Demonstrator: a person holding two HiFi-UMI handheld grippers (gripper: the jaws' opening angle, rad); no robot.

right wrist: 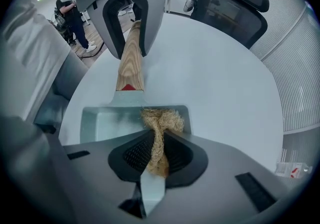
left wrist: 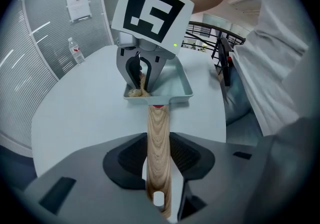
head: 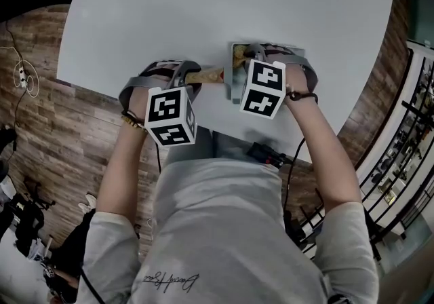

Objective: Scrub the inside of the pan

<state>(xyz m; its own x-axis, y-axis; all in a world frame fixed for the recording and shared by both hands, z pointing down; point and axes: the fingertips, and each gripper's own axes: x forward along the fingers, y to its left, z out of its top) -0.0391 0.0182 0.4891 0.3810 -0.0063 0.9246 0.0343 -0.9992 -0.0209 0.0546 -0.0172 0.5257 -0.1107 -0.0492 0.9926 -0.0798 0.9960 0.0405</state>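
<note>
Near edge of the white table (head: 203, 11), wood floor (head: 54, 133) beyond it at 9 o'clock. My left gripper (head: 190, 79) sits on the wooden handle (head: 207, 77), which runs toward 3 o'clock into the grey pan (head: 234, 89). My right gripper (head: 252, 58) points down over the pan, tan scrubber (head: 239, 58) showing at its 9 o'clock side.

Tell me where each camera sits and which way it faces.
Head view: on the person's head, steeply down at the table; forearms and torso show.
Left gripper view: on the left gripper, along jaws gripping the handle, toward the pan; sleeve shows.
Right gripper view: on the right gripper, jaws pinching the scrubber, facing back; shirt shows.
Shared: pan and handle.
</note>
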